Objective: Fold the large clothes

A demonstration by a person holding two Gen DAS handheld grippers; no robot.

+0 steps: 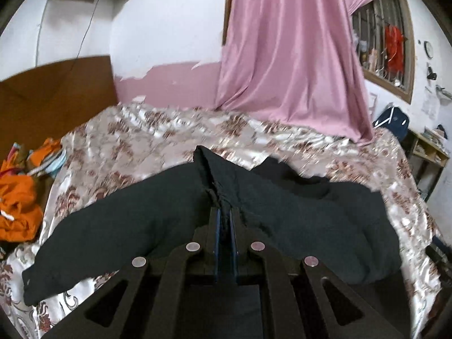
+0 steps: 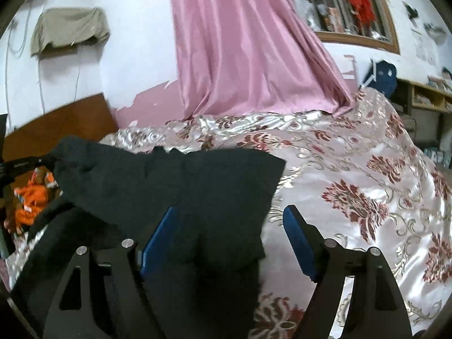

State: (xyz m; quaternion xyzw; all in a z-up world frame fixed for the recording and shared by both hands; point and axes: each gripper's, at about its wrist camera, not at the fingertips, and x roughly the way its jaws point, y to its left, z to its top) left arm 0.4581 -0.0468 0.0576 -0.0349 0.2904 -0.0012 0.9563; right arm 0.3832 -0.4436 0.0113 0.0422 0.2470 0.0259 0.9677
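Worryingly, the left gripper (image 1: 225, 212) pinches only a thin ridge of the dark knitted garment (image 1: 296, 212) (right gripper (image 2: 231, 220) gapes wide around its hem), so the fabric may slip free.

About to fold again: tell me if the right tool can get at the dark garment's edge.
Probably yes. The right tool is open, and the dark garment already lies between its fingers with nothing over it.

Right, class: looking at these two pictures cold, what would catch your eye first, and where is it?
A dark, blackish-green fabric garment sprawls across the shiny floral satin bedspread, with the left gripper pinched shut on a bunched fold while the right gripper gapes open over its edge. Behind hangs a long pink satin curtain; crumpled orange clothing lies far left.
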